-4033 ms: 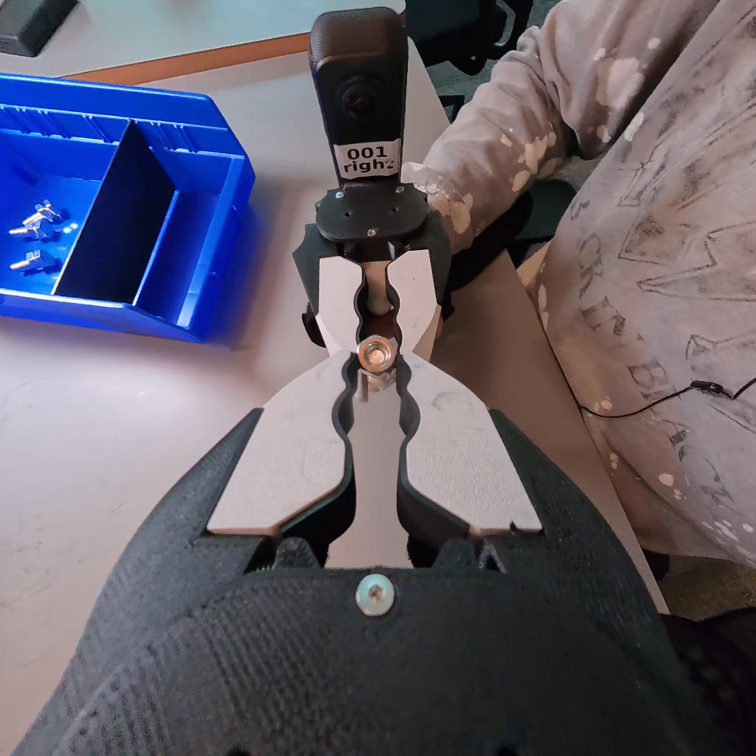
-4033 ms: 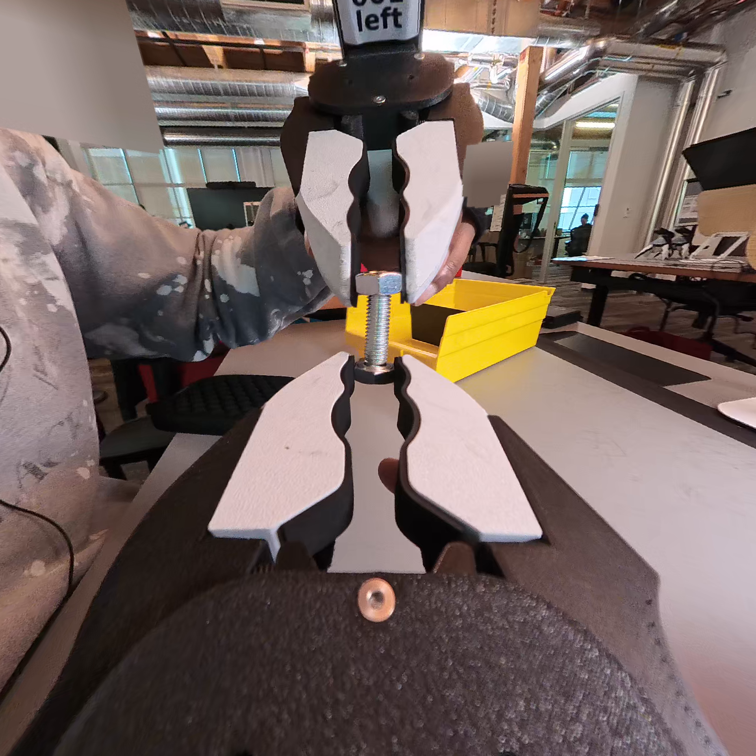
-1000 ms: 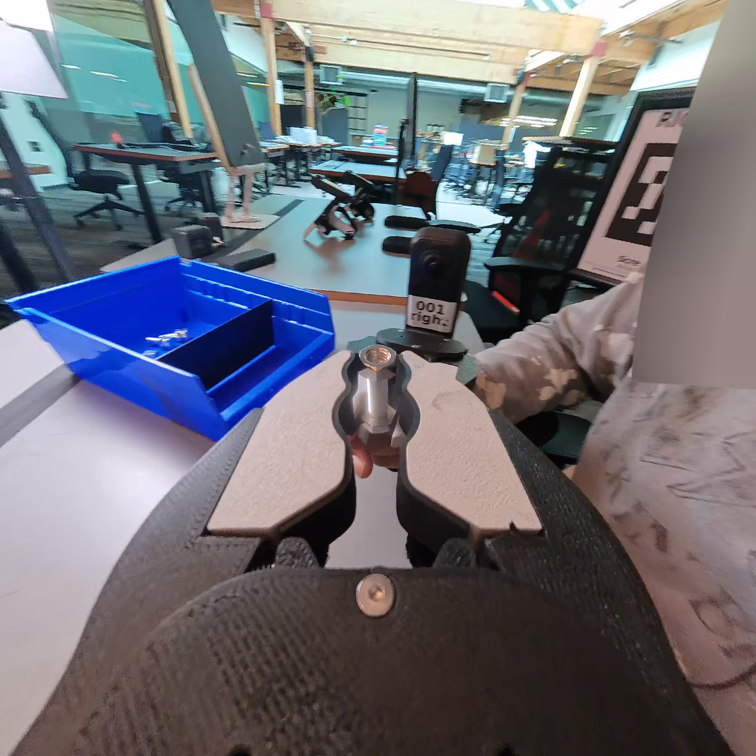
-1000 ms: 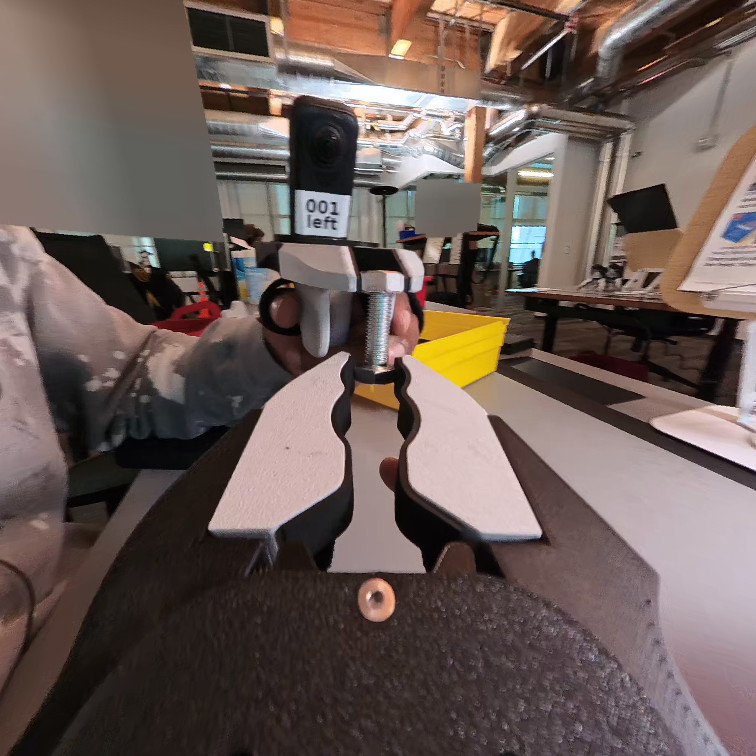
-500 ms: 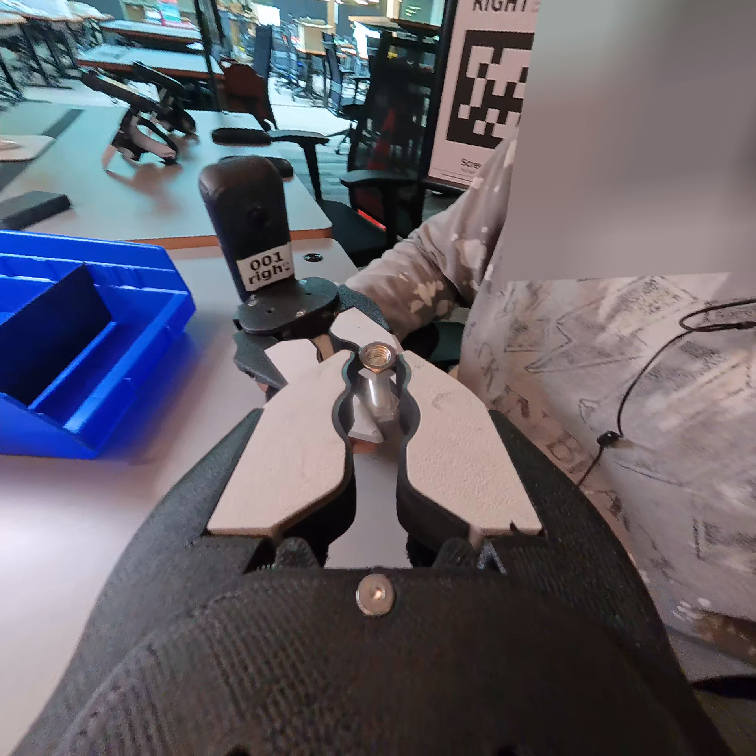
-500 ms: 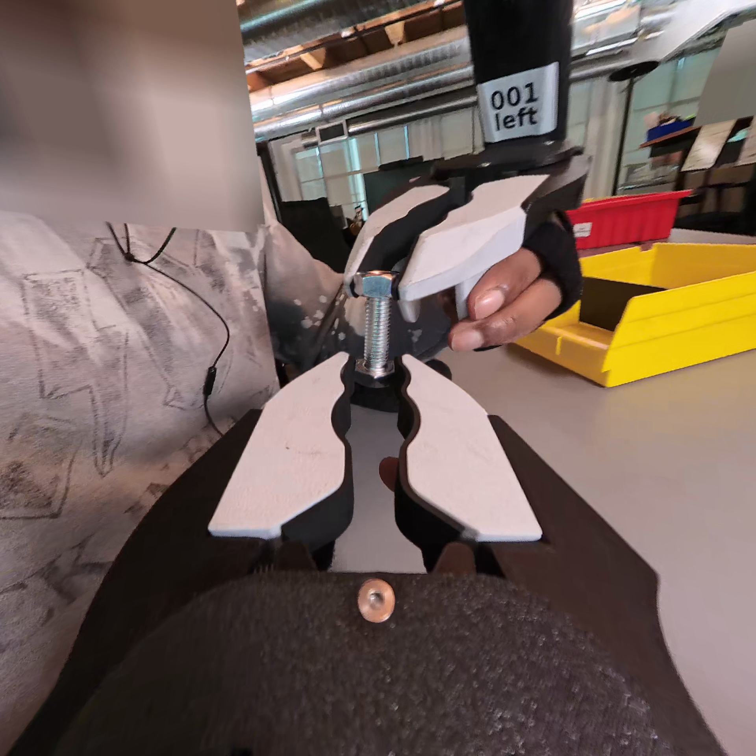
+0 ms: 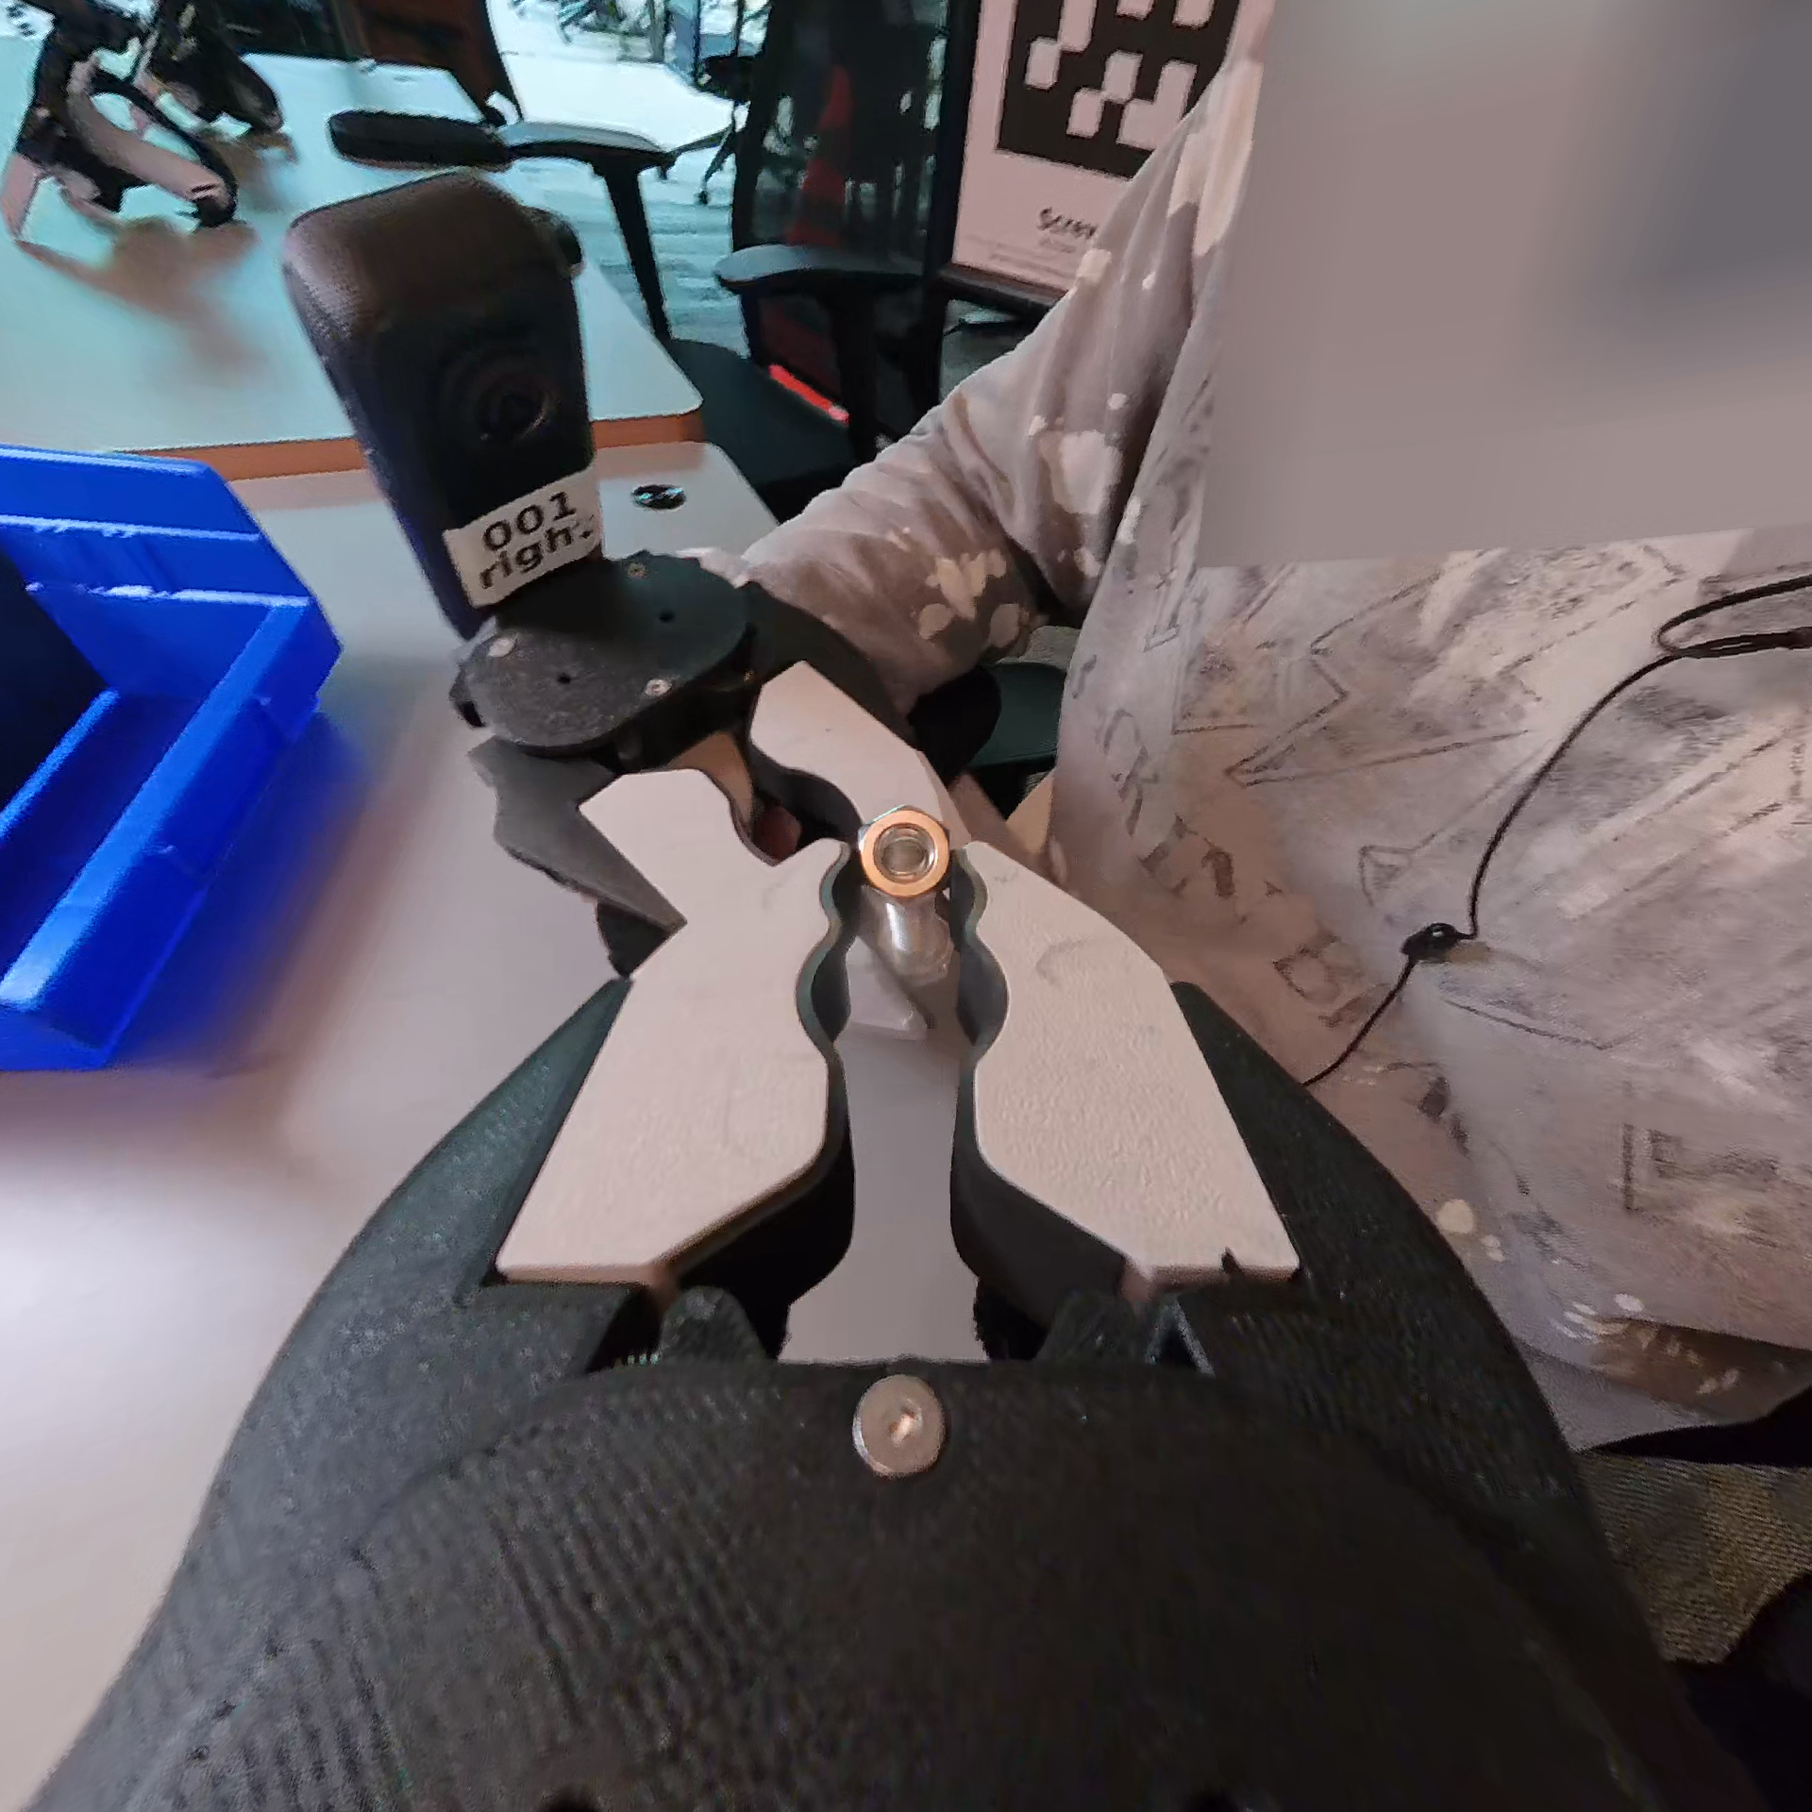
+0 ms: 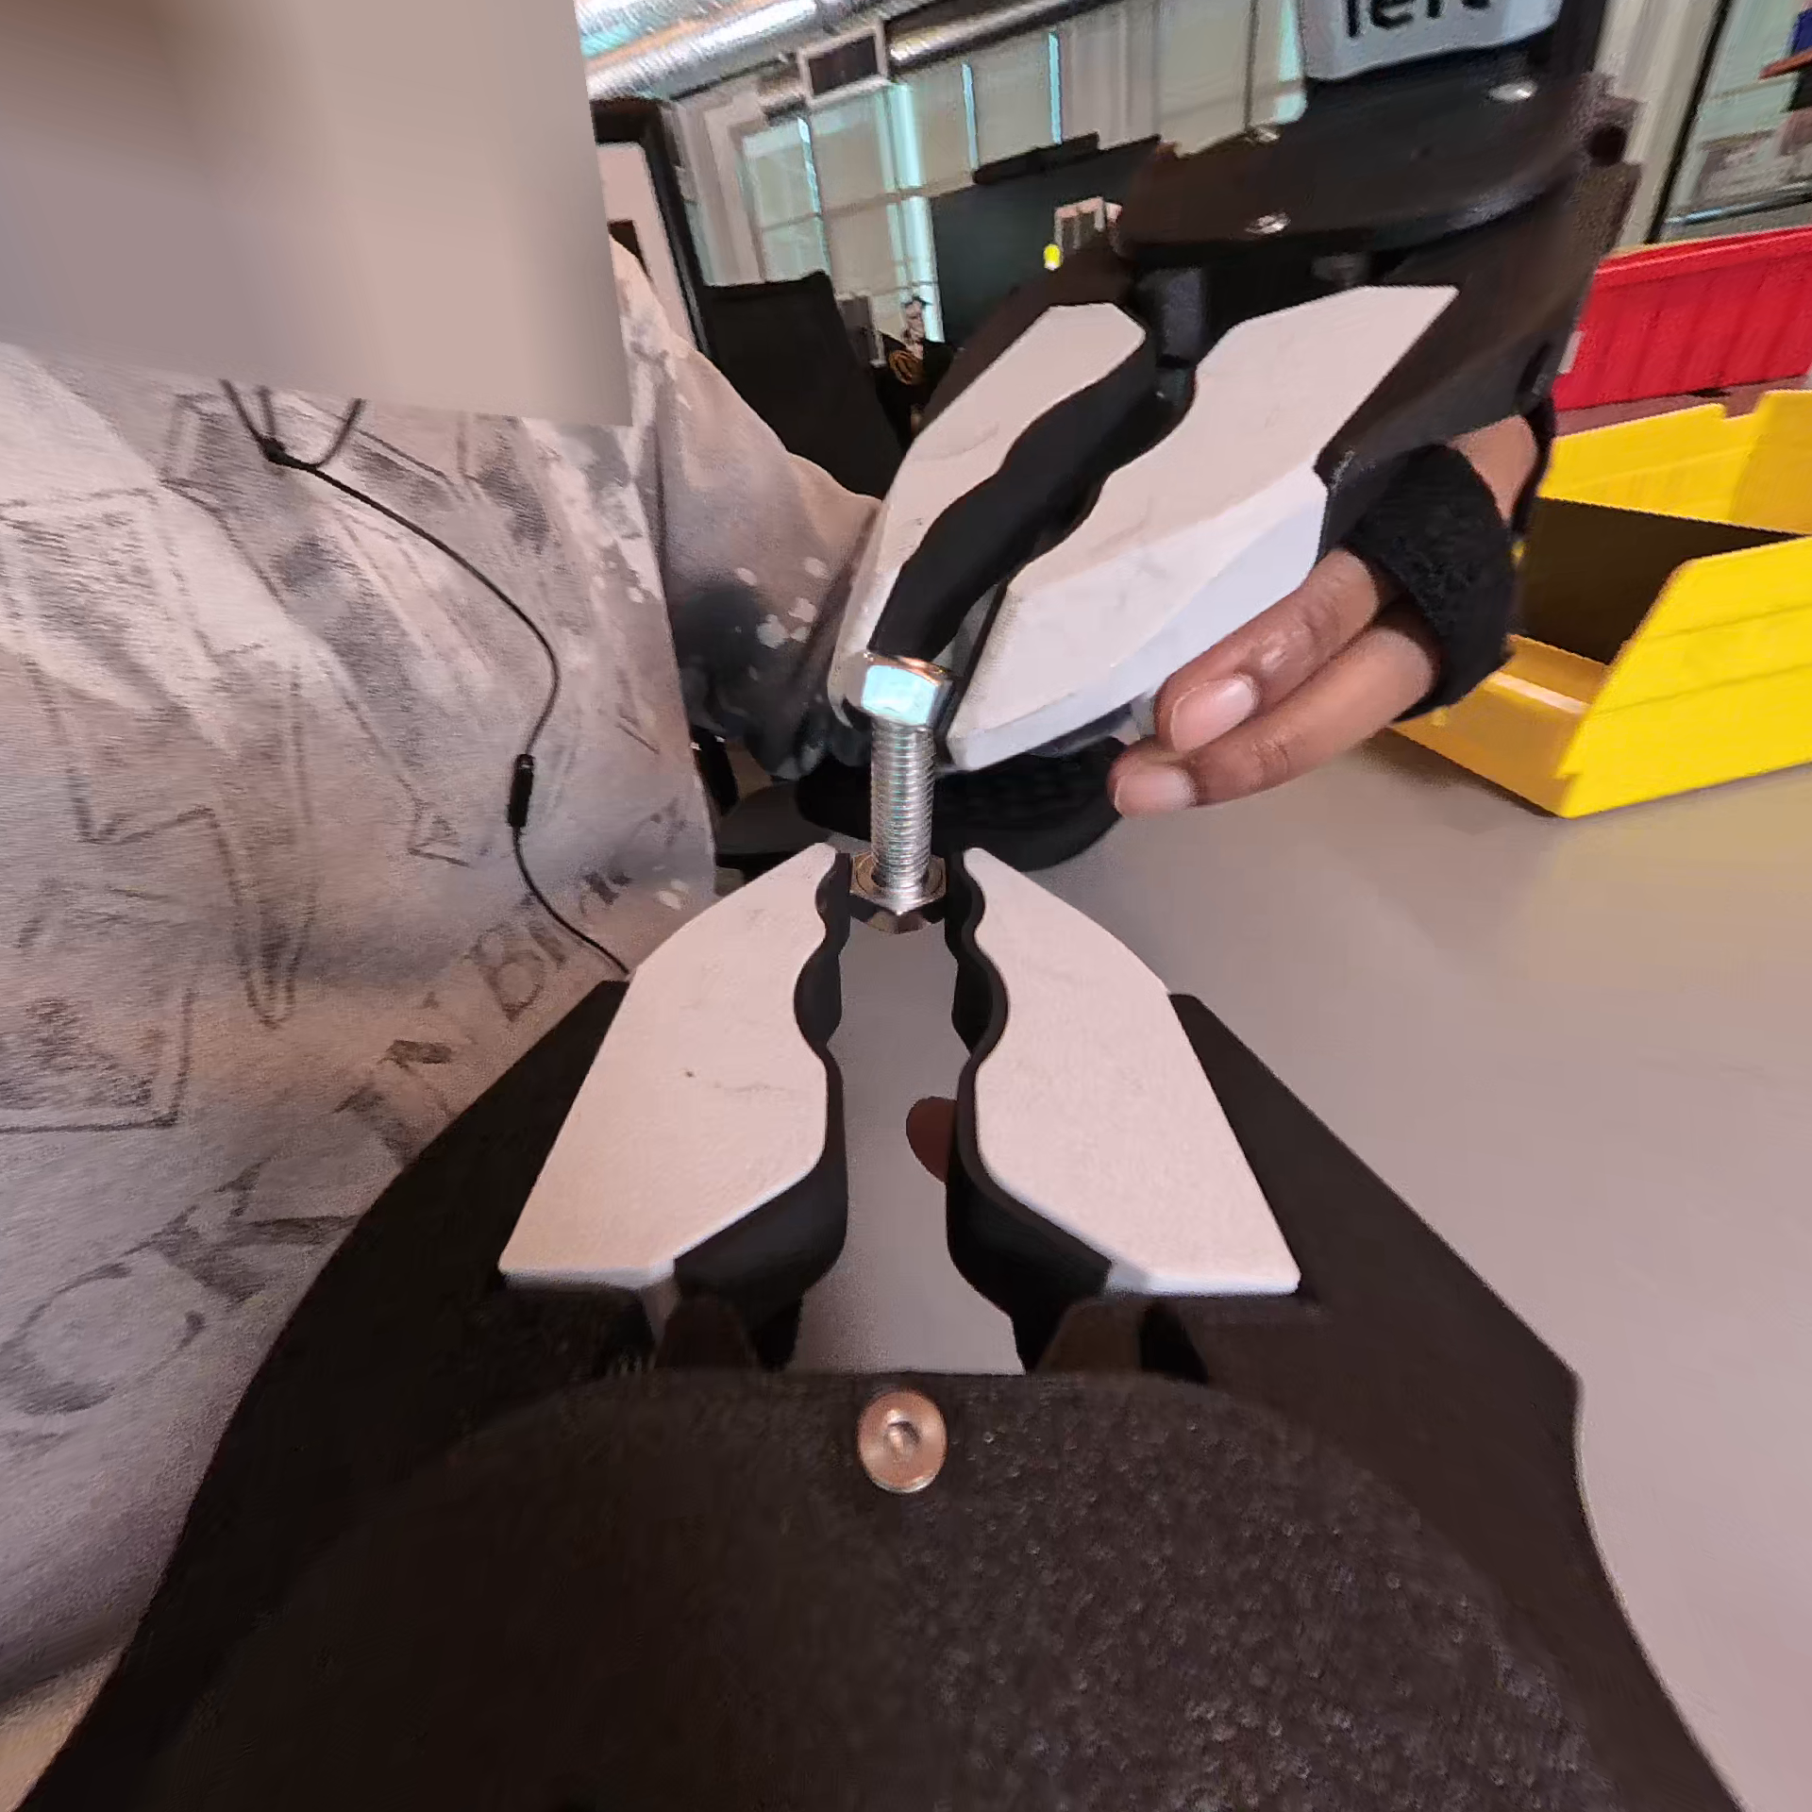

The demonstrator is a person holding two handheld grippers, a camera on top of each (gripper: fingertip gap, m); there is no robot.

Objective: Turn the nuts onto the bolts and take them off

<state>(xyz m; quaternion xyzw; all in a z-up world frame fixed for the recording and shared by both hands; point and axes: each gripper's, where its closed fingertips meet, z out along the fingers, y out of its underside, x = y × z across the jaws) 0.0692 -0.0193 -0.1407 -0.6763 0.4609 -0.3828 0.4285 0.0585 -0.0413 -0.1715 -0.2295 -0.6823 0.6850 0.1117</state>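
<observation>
Two grippers share one hex bolt (image 8: 900,784): the left gripper (image 8: 897,677) clamps its head, the right gripper (image 8: 894,887) pinches the nut (image 8: 894,897) at the thread's tip. Keep both axes in line while twisting; thread engagement is hard to judge. Clear table (image 8: 1373,981) lies rightward, the yellow bin (image 8: 1667,667) well apart, the person's torso close left.

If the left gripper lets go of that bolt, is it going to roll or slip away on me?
Probably it would swing rather than drop: the bolt is threaded into the nut that the right gripper clamps. Its shiny steel looks stiff and slick, so the left gripper, pinching only the hex head, may slip. Loose on the table, it would likely roll.
</observation>
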